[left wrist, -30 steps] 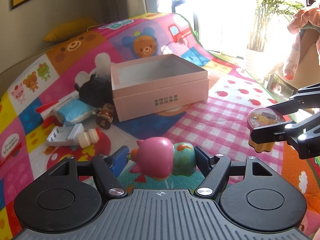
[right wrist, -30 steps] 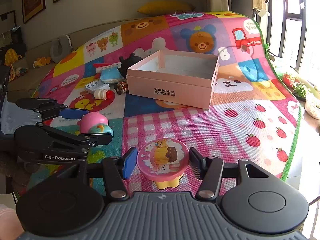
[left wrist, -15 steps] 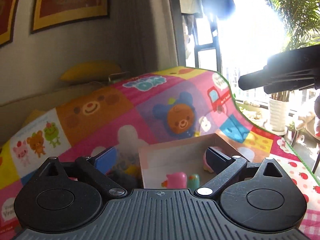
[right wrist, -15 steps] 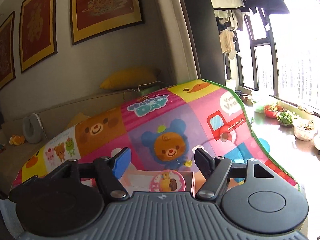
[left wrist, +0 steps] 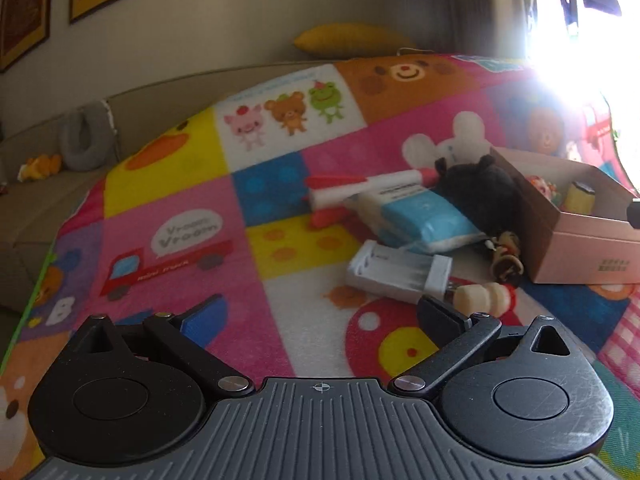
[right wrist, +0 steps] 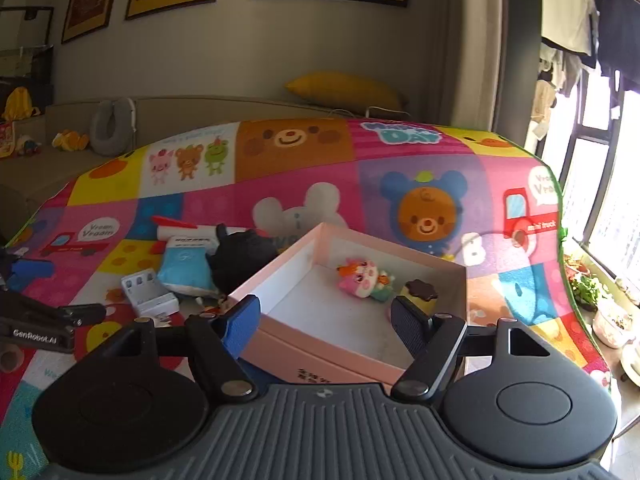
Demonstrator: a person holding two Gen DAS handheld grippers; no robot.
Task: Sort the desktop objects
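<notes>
Our left gripper point(left wrist: 320, 316) jaws gape wide with nothing between them; our right gripper point(right wrist: 326, 320) jaws stand apart and bare too. Just ahead of the right jaws, the pink box point(right wrist: 436, 270) holds two toys, the pink figure point(right wrist: 366, 280) and the pudding toy point(right wrist: 420, 294). Ahead and right of the left jaws lie the charger point(left wrist: 398, 272), tissue pack point(left wrist: 424, 220), black plush point(left wrist: 480, 192) and pen point(left wrist: 360, 186), unsorted on the mat point(left wrist: 256, 200). We judge most remains.

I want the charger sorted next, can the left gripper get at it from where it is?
Probably yes. The left gripper is open and empty, and the white charger lies just ahead on the mat with nothing between them.
</notes>
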